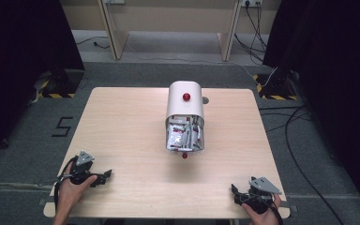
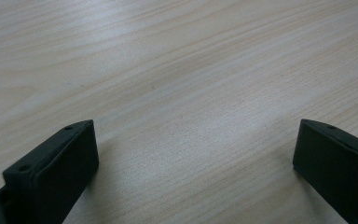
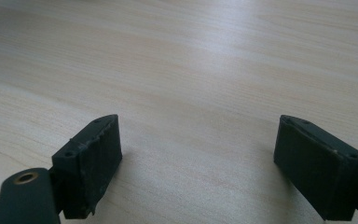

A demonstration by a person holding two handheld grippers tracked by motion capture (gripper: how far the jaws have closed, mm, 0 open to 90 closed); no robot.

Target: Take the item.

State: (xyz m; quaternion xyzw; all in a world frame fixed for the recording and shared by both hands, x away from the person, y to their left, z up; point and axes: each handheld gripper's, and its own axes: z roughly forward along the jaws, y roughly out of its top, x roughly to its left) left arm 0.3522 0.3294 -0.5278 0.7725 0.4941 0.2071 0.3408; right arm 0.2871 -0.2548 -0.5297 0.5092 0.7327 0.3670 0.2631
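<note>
Resting at the near corners of the worktop (image 1: 122,122), left gripper (image 1: 104,177) and right gripper (image 1: 235,191) are both released and empty. The white container (image 1: 184,105) of packets (image 1: 180,136) stands untouched at the centre, so the work looks wholly ahead.

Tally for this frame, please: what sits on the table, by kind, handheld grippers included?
White roll-top box with packets inside, front open: 1
Red knobs on that box: 2, one on top, one at the front edge
Handheld grippers: 2, the left gripper and the right gripper, both open and holding nothing
Wooden table: 1
Total: 6
</note>
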